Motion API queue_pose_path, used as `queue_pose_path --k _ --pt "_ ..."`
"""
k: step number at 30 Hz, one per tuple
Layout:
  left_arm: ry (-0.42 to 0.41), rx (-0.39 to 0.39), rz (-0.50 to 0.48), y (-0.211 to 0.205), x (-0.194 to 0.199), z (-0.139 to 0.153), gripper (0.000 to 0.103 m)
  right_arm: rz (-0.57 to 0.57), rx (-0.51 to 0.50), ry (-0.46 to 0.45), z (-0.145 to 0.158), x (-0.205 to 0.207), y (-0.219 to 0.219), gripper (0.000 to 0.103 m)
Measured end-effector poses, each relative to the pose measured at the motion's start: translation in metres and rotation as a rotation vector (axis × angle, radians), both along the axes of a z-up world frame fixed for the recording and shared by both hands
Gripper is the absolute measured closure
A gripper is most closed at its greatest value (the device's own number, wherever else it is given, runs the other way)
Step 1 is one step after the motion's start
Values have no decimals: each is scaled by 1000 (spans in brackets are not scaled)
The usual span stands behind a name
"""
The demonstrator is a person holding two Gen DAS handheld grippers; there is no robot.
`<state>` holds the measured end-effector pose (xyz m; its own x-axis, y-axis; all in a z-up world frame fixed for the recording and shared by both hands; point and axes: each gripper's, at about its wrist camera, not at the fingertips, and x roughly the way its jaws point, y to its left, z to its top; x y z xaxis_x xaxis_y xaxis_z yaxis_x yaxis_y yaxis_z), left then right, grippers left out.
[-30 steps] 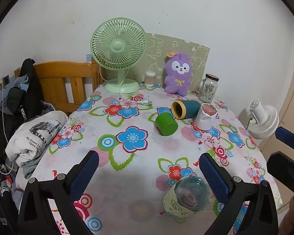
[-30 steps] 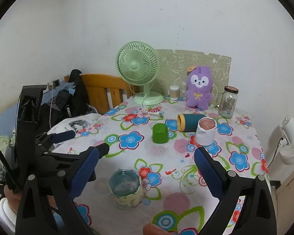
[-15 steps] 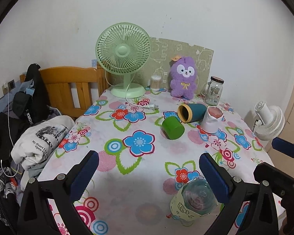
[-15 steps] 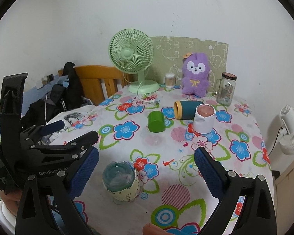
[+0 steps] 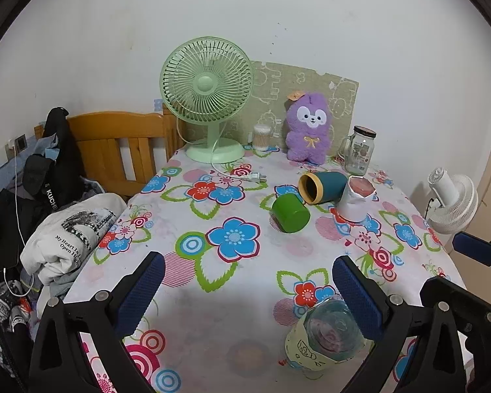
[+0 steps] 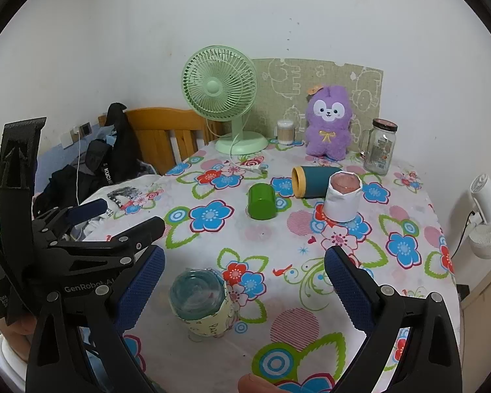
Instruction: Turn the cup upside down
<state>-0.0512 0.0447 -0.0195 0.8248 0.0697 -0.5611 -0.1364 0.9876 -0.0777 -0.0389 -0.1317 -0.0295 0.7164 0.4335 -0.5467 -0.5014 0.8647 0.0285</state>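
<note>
A clear glass cup with a pale yellow sleeve (image 5: 325, 339) stands upside down near the table's front edge; it also shows in the right wrist view (image 6: 201, 301). A green cup (image 5: 290, 213) stands upside down mid-table. A teal cup with a yellow rim (image 5: 322, 187) lies on its side. A white cup (image 5: 356, 200) stands upside down beside it. My left gripper (image 5: 247, 290) is open and empty above the table, left of the glass cup. My right gripper (image 6: 244, 291) is open and empty, with the glass cup near its left finger.
A green desk fan (image 5: 209, 98), a purple plush toy (image 5: 307, 127), a glass jar (image 5: 360, 154) and a cotton-swab tub (image 5: 262, 136) stand at the table's back. A wooden chair with clothes (image 5: 114, 150) is at the left. A white fan (image 5: 455, 199) stands at the right.
Both grippers have drawn back and up from the table, still open. The glass cup stays upside down where it stood.
</note>
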Motion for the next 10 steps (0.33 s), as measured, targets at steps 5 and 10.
queue_pose_path --k 5,10 --pt "7 -18 -7 1 1 0 0 -4 4 3 -1 1 -2 4" --pt "8 -27 -10 2 2 -1 0 -5 3 1 -1 1 -3 4"
